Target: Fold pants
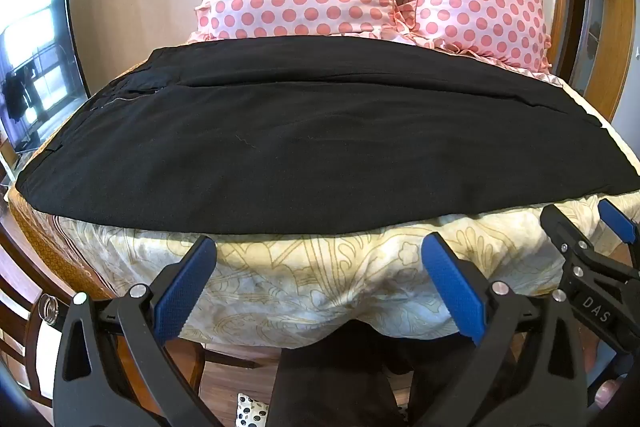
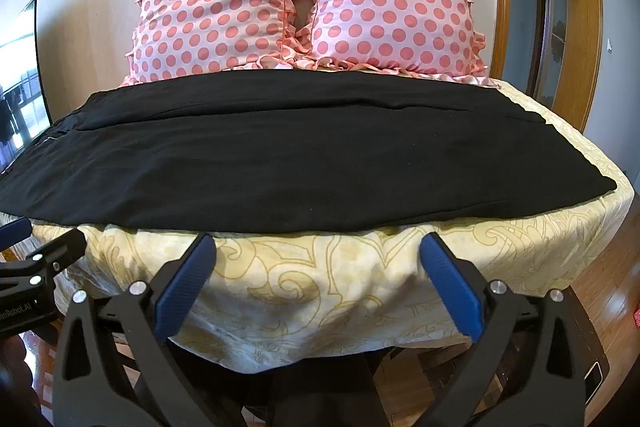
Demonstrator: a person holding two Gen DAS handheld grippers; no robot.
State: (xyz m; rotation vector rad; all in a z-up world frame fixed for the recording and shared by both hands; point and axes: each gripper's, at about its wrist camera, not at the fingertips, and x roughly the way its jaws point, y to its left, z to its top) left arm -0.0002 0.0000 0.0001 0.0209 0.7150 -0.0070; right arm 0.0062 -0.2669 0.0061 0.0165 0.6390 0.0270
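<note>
Black pants [image 1: 320,143] lie flat across the bed, waistband with zipper [image 1: 132,95] at the left, leg ends at the right; they also show in the right wrist view [image 2: 304,163]. My left gripper [image 1: 320,247] is open and empty, just short of the pants' near edge, above the bed's front. My right gripper [image 2: 318,245] is open and empty too, at the same near edge, further right. The right gripper also shows at the right of the left wrist view [image 1: 588,227]. Part of the left gripper's body shows at the left edge of the right wrist view.
A cream patterned bedspread [image 2: 320,291] covers the bed. Two pink polka-dot pillows [image 2: 216,11] [image 2: 392,11] lean at the head. A TV screen [image 1: 36,67] stands at the left. Wooden door frames [image 2: 576,27] are at the right. Wooden floor [image 2: 608,303] lies below.
</note>
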